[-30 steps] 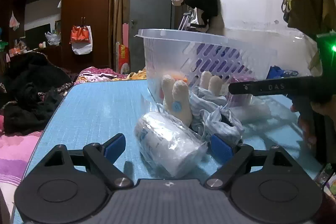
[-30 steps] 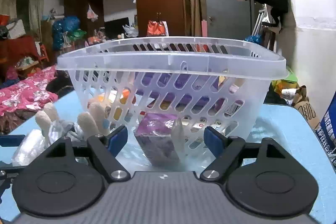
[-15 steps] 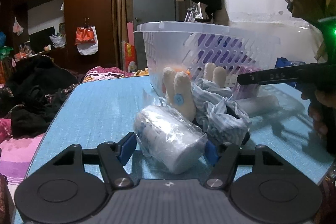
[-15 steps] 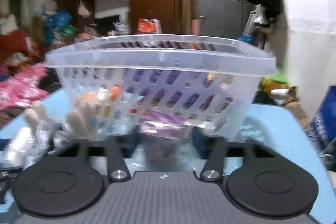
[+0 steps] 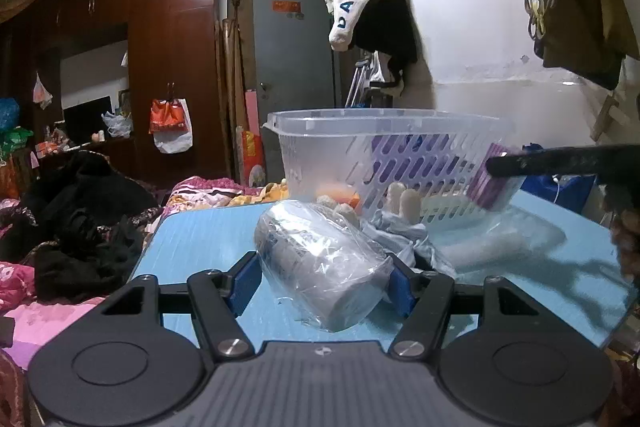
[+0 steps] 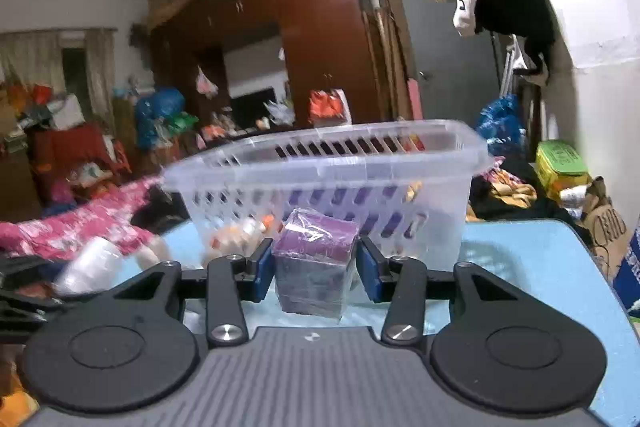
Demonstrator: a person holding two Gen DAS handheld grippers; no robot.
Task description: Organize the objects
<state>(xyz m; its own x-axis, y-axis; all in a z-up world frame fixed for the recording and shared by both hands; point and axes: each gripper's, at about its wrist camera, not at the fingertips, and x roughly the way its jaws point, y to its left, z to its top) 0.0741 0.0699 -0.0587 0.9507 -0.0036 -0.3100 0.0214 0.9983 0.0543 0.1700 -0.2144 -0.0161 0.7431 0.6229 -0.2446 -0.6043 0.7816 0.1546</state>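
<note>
Left wrist view first: we see our left hand-held gripper (image 5: 322, 277) with its blue pads clamped on a plastic-wrapped white roll (image 5: 320, 263), one pad pressed to each side, and the roll looks raised a little off the blue surface (image 5: 200, 239). Just beyond the roll, at about 1 o'clock, a crumpled pale cloth (image 5: 404, 237) lies on the surface with two cream stuffed-toy ears (image 5: 402, 197) poking up behind it. Behind those, at 12 to 1 o'clock, stands the clear slotted basket (image 5: 384, 131), something orange showing through its near wall. At 3 o'clock the dark arm of our other tool (image 5: 560, 163) reaches in front of the basket's right end, carrying the purple box. At 9 o'clock, off the surface's edge, dark clothes (image 5: 76, 227) are heaped on a bed with pink covers.

Right wrist view: our right hand-held gripper (image 6: 314, 267) is clamped on a purple box in clear wrap (image 6: 314, 263), the left pad tight on its side and the right pad at its upper edge. The box is held just in front of the basket (image 6: 328, 163), which fills the middle at 12 o'clock and blocks what lies past it. At 9 o'clock the white roll (image 6: 90, 265) appears only as a blur. A blue bag (image 6: 500, 125) and a green box (image 6: 560, 163) sit off the surface at 2 o'clock.
</note>
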